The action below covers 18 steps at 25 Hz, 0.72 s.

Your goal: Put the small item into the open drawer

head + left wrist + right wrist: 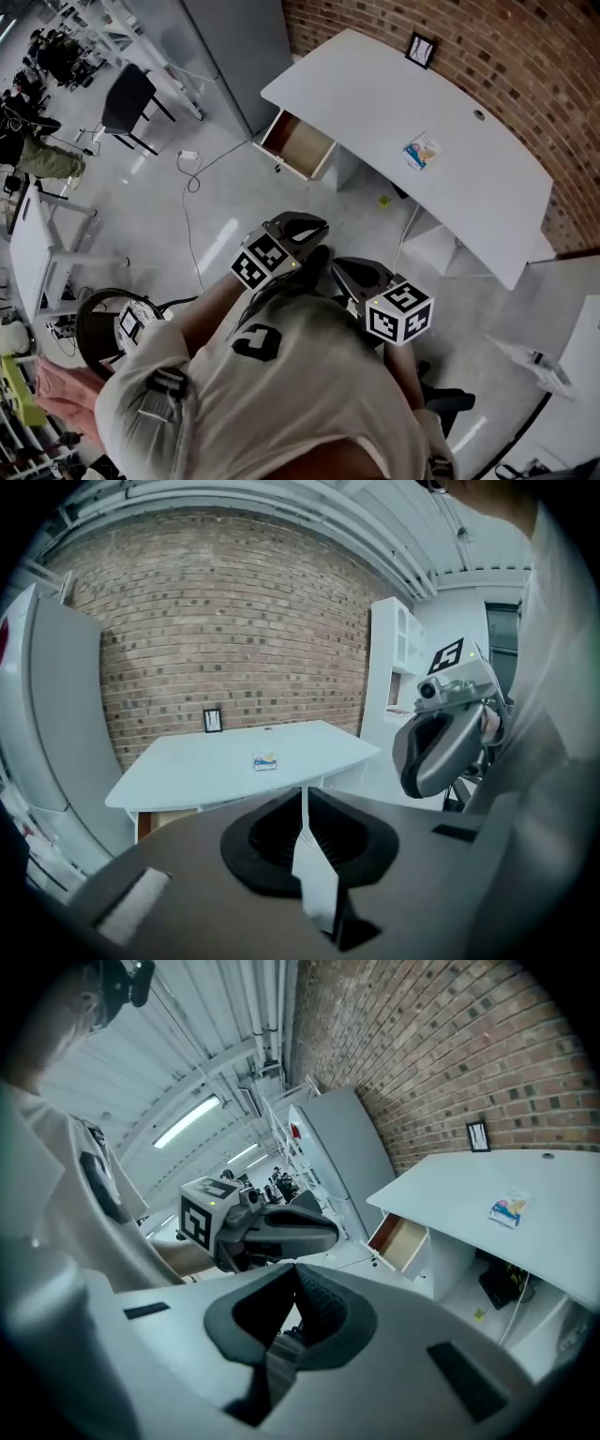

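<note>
The small item, a flat blue-and-yellow packet [422, 151] [265, 761] [507, 1209], lies on the white desk [375, 94] against the brick wall. The wood-lined drawer [298, 143] [401, 1241] stands pulled out at the desk's left end, and I see nothing inside it. Both grippers are held close to the person's chest, well away from the desk. The left gripper [314, 228] [303, 794] has its jaws together with nothing between them. The right gripper [345, 272] [296, 1269] is beside it, jaws also together and holding nothing.
A small framed picture [421, 49] stands at the desk's far edge. A tall grey cabinet [239, 47] is left of the drawer. A black chair [127, 98] and a white cable [190, 178] are on the floor, and white tables [28, 244] line the left.
</note>
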Motion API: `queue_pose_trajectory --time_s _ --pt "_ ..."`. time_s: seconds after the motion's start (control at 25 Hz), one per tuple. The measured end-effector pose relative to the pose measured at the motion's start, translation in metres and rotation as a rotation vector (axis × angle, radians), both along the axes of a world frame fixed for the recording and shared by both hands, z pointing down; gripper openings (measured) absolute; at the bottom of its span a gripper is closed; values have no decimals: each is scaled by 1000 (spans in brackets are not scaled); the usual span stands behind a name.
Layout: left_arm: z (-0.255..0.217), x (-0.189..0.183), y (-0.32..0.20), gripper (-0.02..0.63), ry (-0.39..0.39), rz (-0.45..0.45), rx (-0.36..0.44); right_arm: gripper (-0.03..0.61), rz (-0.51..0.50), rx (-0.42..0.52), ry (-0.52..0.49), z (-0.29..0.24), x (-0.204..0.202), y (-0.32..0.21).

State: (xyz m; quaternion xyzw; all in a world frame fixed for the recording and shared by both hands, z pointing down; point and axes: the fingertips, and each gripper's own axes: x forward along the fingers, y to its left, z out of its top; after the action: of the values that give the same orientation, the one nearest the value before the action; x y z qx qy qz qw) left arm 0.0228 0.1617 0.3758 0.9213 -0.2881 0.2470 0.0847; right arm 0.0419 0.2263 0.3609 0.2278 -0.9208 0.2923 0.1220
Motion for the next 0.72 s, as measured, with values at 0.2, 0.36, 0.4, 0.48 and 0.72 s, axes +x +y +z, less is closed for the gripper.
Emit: queue_pose_trajectory --time_s 0.2,0.36,0.4,0.48,0.72 --pt "0 0 -42 21 26 3 25 3 10 18 88 1 4 -25" --pt "14 -4 -77 21 40 -3 -14 3 48 -25 141 10 12 -45" --pt "16 -4 -86 21 40 -2 -15 3 60 -29 149 10 13 -54" --pt "16 -1 -106 21 52 6 -9 3 82 -29 163 10 16 -72" --pt "22 -10 -151 21 74 23 -15 3 135 -53 164 16 13 -126"
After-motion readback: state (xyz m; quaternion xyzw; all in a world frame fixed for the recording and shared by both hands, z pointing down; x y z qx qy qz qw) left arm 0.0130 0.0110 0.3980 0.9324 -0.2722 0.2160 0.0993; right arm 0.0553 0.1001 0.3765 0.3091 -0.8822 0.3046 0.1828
